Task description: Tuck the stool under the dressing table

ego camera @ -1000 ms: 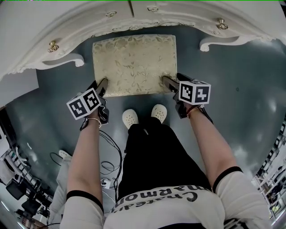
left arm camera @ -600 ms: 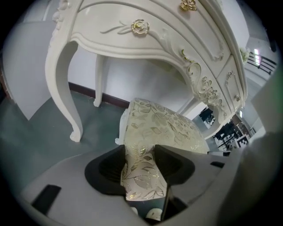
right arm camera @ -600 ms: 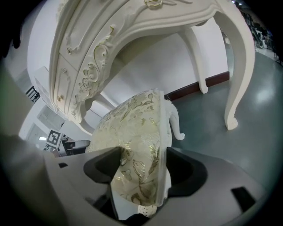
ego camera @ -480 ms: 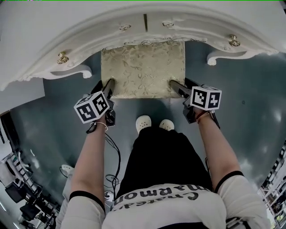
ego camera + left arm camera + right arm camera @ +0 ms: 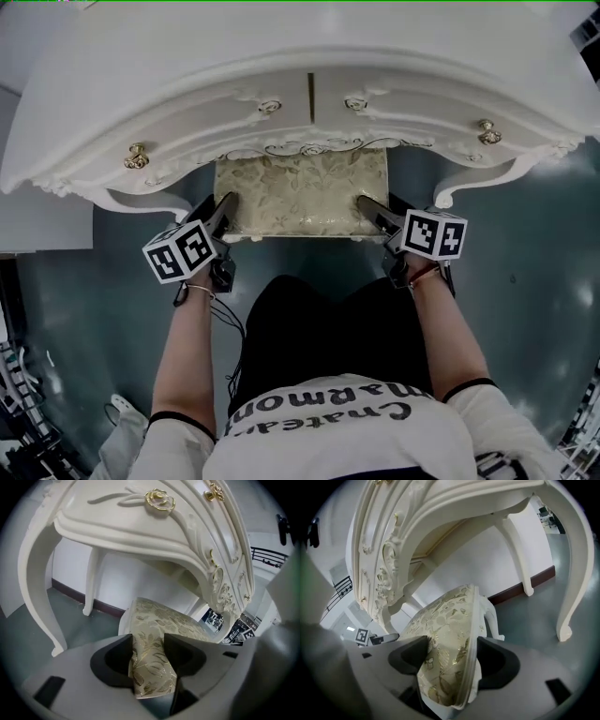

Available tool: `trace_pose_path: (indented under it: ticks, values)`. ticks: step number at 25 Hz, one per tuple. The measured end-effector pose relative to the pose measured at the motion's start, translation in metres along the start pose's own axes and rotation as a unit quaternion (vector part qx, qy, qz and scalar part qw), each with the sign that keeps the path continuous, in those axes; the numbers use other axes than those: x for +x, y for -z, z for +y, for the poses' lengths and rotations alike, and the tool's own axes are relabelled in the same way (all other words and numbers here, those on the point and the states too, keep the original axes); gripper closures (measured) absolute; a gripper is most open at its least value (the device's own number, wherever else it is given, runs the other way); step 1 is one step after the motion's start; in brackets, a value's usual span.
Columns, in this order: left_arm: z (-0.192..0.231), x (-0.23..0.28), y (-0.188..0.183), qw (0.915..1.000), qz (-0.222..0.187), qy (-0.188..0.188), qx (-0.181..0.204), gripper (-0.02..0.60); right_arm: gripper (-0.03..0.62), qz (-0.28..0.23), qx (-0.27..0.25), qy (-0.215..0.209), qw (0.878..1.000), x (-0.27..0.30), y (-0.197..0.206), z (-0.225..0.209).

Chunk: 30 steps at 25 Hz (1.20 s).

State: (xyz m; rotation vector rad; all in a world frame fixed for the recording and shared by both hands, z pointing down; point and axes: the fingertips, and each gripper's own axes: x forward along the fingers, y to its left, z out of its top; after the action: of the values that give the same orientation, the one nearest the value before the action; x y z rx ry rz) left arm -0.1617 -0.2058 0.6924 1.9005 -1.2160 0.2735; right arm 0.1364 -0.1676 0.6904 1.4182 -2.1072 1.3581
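Observation:
The stool [image 5: 300, 192] has a cream floral cushion and white legs. About half of it lies hidden under the white dressing table [image 5: 300, 94]. My left gripper [image 5: 225, 208] is shut on the stool's near left corner, the cushion edge [image 5: 150, 667] pinched between both jaws. My right gripper [image 5: 370, 208] is shut on the near right corner, where the padded edge [image 5: 450, 677] fills the gap between its jaws. Both views look under the table's carved apron, past its curved legs [image 5: 42, 588] [image 5: 574, 573].
Gold drawer knobs [image 5: 137, 156] [image 5: 487, 131] stud the table front. The table's curved legs [image 5: 141, 202] [image 5: 469, 183] flank the stool on the grey floor [image 5: 525, 281]. The person's dark-clothed legs [image 5: 319, 328] stand just behind the stool. Cables [image 5: 225, 319] lie on the floor at left.
The stool has slid farther under the dressing table, with both grippers still clamped on its near corners. The person has stepped forward, and the table now covers the stool's far half.

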Motion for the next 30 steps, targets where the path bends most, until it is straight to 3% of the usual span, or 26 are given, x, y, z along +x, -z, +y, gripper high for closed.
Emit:
trace_pose_path:
  ticks: [3,9,16,24,30]
  values:
    - [-0.001,0.006,-0.004,0.9991,-0.038,0.007,0.016,0.373,0.256,-0.041,-0.003,-0.008,0.999,0.003,-0.009,-0.005]
    - [-0.002,0.022,-0.026,0.9917,-0.108,-0.029,0.063,0.373,0.258,-0.126,-0.013,-0.022,0.992,0.020,-0.045,-0.012]
    - [-0.003,0.027,-0.028,0.9910,-0.111,-0.034,0.066,0.373,0.256,-0.130,-0.018,-0.015,0.991,0.024,-0.049,-0.018]
    - [-0.001,0.031,-0.042,0.9798,-0.158,-0.062,0.106,0.377,0.258,-0.177,-0.036,0.005,0.984,0.033,-0.067,-0.018]
    - [0.004,0.040,-0.051,0.9811,-0.155,-0.057,0.101,0.379,0.258,-0.184,-0.041,0.016,0.982,0.042,-0.080,-0.019]
